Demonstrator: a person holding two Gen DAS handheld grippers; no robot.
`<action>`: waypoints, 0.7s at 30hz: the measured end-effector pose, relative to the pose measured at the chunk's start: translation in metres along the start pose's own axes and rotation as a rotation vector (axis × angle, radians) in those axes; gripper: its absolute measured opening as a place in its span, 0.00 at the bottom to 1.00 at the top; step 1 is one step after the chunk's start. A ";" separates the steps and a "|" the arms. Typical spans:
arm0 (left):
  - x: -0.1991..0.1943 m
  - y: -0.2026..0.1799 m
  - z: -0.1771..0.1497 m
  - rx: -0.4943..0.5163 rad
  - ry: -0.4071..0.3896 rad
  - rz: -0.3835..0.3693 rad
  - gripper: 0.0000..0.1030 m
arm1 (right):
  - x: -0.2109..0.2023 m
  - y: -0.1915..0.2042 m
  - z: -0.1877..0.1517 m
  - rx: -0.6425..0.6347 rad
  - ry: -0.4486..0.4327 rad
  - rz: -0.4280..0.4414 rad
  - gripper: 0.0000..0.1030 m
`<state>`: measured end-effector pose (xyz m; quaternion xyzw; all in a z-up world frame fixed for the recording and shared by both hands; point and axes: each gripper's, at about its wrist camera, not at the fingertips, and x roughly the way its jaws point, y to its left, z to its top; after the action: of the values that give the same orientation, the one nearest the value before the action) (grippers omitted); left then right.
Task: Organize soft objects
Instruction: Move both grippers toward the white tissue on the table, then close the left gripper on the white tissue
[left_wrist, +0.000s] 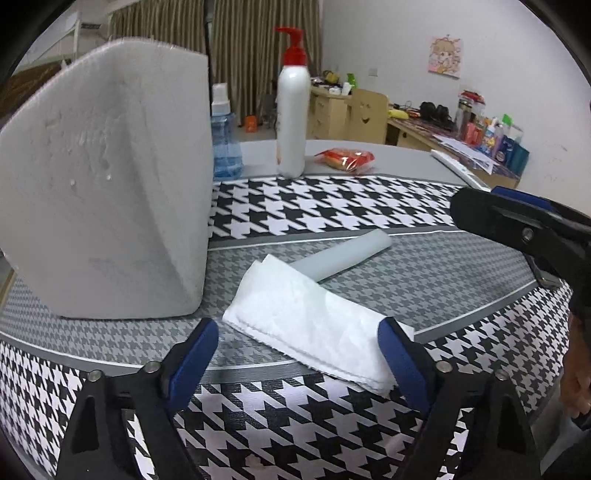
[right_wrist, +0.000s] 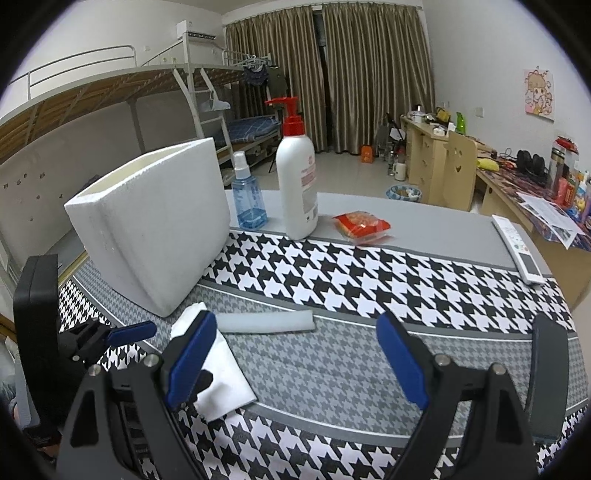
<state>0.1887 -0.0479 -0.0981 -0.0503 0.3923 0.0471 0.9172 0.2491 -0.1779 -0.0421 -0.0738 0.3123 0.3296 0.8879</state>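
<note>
One folded white tissue (left_wrist: 310, 328) overlaps a pale foam stick (left_wrist: 343, 254)

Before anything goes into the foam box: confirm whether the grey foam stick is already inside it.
No: the grey foam stick lies flat on the tablecloth beside the foam box, partly under the folded white cloth.

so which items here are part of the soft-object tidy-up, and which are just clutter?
In play: folded white cloth, grey foam roll, white foam box.

Clutter: pump bottle, blue spray bottle, red snack packet, remote.
</note>
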 end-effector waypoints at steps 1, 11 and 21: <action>0.002 0.001 0.000 -0.008 0.010 0.005 0.81 | 0.002 0.000 0.000 -0.003 0.005 0.003 0.88; 0.008 0.000 -0.003 -0.029 0.061 -0.015 0.59 | 0.013 -0.004 0.000 0.013 0.042 0.019 0.88; 0.008 0.004 -0.002 -0.020 0.060 0.018 0.16 | 0.020 -0.003 -0.001 0.017 0.062 0.026 0.88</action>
<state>0.1925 -0.0439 -0.1055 -0.0571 0.4197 0.0578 0.9040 0.2623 -0.1700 -0.0546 -0.0726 0.3435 0.3361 0.8740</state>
